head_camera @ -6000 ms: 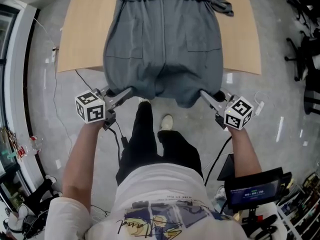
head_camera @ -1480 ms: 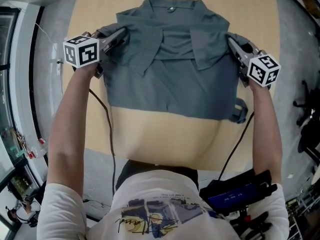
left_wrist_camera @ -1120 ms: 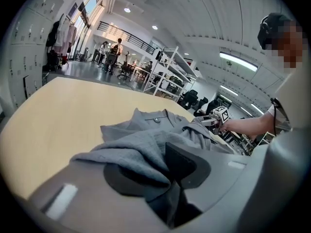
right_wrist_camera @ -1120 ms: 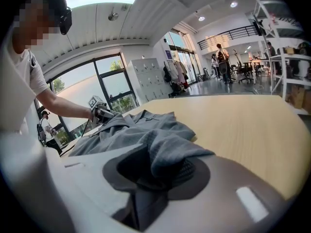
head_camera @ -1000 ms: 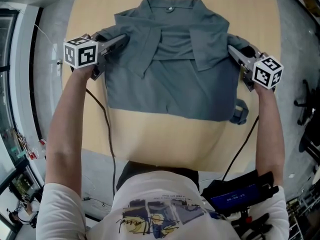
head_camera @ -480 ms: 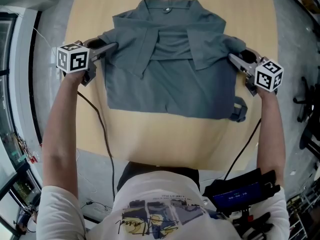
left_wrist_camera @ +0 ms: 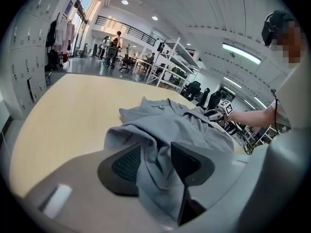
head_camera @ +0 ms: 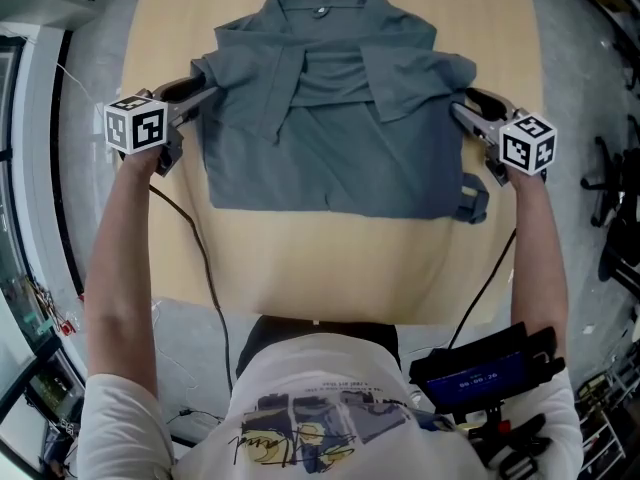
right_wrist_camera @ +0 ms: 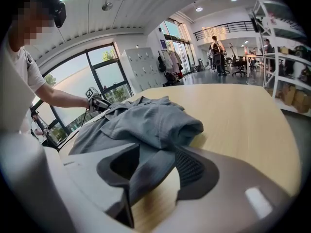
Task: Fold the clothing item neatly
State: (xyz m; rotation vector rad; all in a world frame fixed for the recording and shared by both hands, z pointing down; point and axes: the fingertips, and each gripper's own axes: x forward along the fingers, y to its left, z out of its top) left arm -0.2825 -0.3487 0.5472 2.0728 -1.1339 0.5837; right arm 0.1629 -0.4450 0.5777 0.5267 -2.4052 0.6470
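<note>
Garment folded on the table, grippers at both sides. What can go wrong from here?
1. Jaws of the left gripper and right gripper have just been opening, but cloth lies between them; pulling back may drag the garment and spoil the fold.
2. The strap pokes out beside the right gripper, left untucked.

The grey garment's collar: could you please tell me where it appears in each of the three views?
Head view: collar at top centre, on the far edge of the garment.
Left gripper view: collar at centre, just above the middle.
Right gripper view: collar left of centre, at the garment's far end.
Shared landmark: the tan table under it.
</note>
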